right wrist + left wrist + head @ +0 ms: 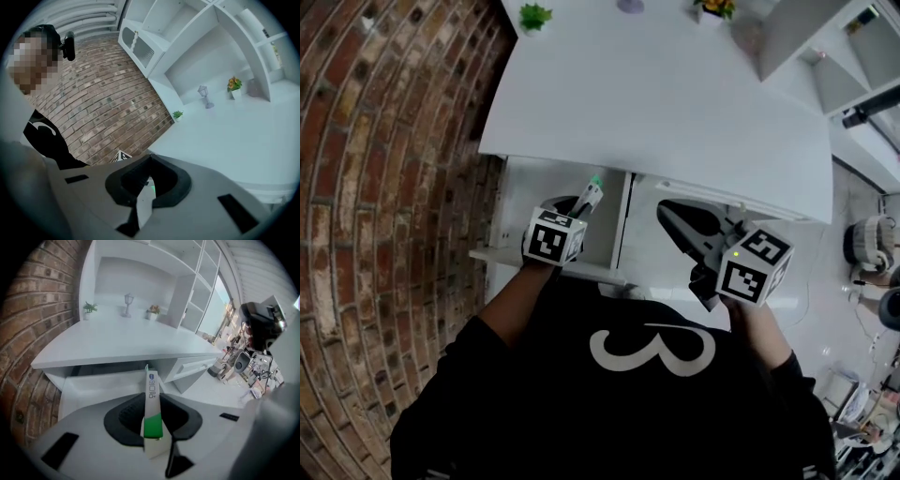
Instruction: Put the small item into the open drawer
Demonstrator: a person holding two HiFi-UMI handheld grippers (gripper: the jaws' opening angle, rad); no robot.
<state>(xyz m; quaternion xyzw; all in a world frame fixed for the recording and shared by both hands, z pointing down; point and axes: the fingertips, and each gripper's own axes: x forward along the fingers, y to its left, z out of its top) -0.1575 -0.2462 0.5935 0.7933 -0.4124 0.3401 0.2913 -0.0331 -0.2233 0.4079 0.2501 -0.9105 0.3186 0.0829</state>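
A person in a black top stands at a white surface [656,84], seen from above, with a claw in each hand. Below the front edge of the surface, on the left, a white drawer [511,202] stands pulled open.

The small item [592,192] is a slim white packet with a green band. It is not in the drawer yet. The left claw [579,202] is clamped on it, with the printed end sticking out past the tips. In the left gripper view the packet [149,380] stands upright between the pads of the left claw [151,401], and the open drawer [89,387] lies just beyond and below.

The pick-up looks done. What seems left is lowering the packet into the drawer and letting go.

The left hand holds its claw tilted steeply down, right above the drawer opening. The right claw [675,217] sits to the right of the drawer, well apart from the packet, pointing nearly level toward the surface. In the right gripper view the right claw [150,159] has its tips together and nothing between them.
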